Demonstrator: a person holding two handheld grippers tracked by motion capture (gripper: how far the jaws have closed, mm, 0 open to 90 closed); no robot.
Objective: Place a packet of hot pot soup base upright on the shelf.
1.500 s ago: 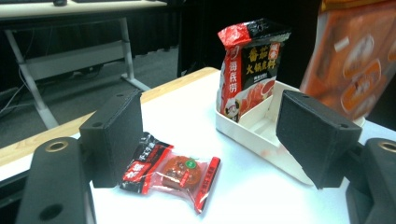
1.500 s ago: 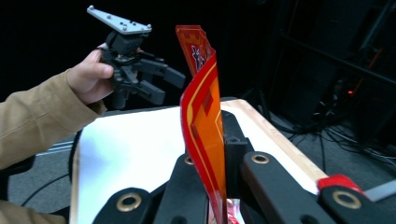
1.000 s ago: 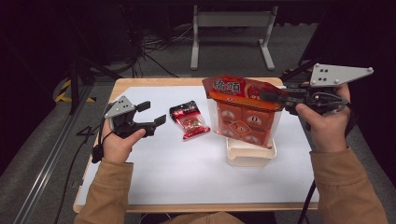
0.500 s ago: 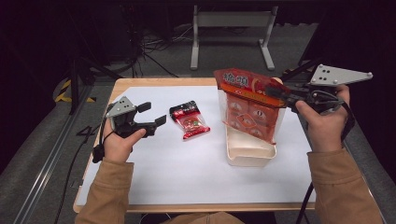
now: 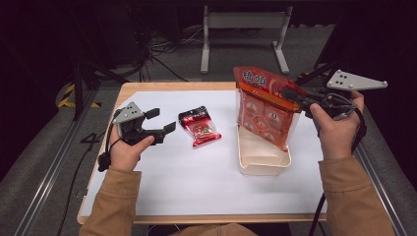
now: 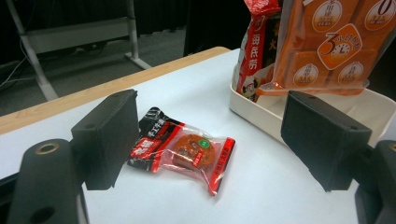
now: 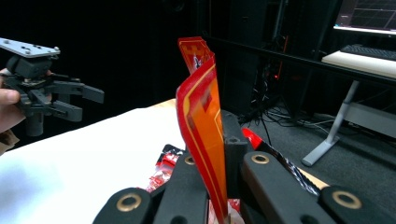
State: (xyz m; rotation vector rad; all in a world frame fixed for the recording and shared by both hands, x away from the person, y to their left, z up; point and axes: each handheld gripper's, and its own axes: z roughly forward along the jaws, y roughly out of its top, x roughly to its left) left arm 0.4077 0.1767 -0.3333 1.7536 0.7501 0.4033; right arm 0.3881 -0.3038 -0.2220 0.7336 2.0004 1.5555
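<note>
From the right gripper view I lose the lower half of the orange bag (image 7: 201, 121) behind my own jaws, and its print is too blurred to read. In the left gripper view the same bag runs off the top edge, and the cream tray (image 6: 254, 105) is cut by the right edge and partly blocked by one jaw. In the high view the bag covers the tray's far end, and the small red packet's (image 5: 199, 127) lettering is too small for me to make out.
</note>
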